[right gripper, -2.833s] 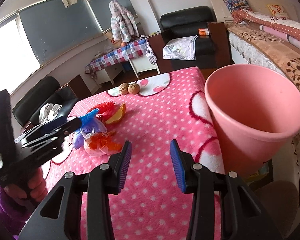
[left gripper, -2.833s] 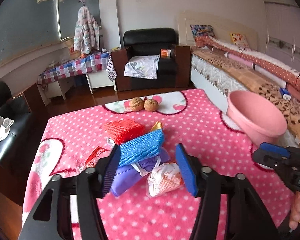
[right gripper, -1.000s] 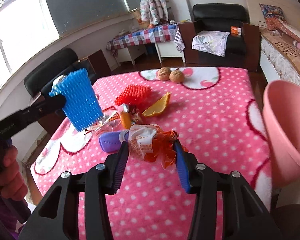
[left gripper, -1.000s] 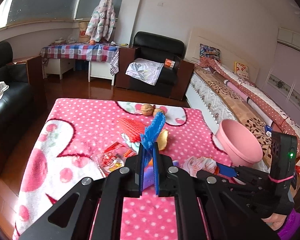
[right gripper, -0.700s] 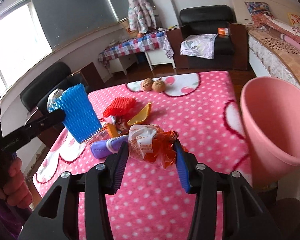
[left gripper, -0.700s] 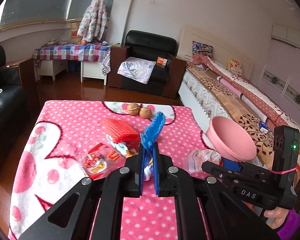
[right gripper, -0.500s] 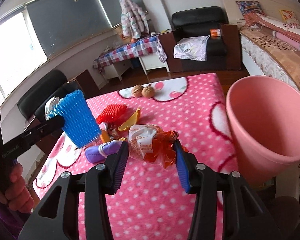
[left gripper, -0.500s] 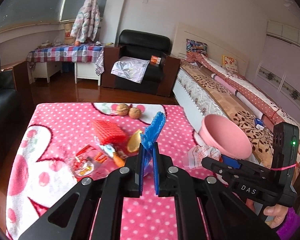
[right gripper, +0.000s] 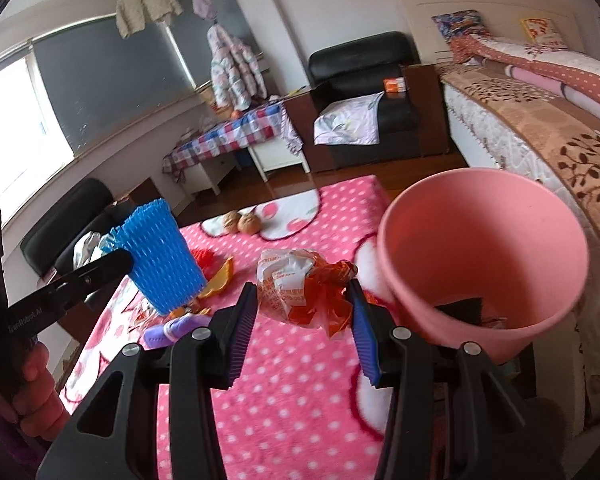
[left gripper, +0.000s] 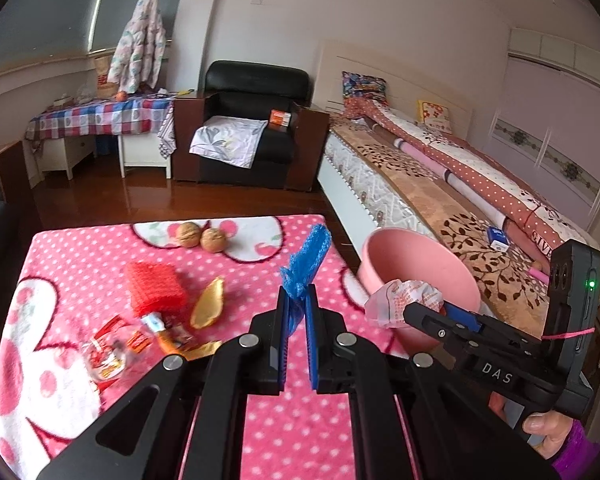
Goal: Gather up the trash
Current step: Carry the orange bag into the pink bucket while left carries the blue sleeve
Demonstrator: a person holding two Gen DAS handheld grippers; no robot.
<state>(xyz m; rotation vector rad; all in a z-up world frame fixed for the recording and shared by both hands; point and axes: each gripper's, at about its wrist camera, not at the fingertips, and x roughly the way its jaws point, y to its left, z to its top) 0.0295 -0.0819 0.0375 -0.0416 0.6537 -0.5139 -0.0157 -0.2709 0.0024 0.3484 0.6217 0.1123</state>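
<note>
The left gripper [left gripper: 296, 322] is clenched flat on a blue foam fruit net [left gripper: 305, 264], pinching its lower edge so the mesh sleeve stands up and out past the fingertips toward 12 o'clock; a soft, springy net likely needs that tight squeeze to stay put. The right gripper [right gripper: 304, 312] is clamped on a crumpled orange-and-white plastic bag [right gripper: 300, 284], its jaws standing partly apart because the wad fills the gap between the pads.

Both loads are held up off the pink polka-dot blanket [left gripper: 300, 432], with the pink bin [right gripper: 484, 248] at about 2 o'clock from the bag in the right wrist view, just off the table's edge (it already has something dark at the bottom). I judge both are meant for the bin.

Left behind on the blanket are a red foam net [left gripper: 154, 286], a yellow peel [left gripper: 208, 304], small wrappers [left gripper: 116, 350] and a purple packet [right gripper: 172, 330]; the two walnuts [left gripper: 200, 237] sit apart at the far edge.
</note>
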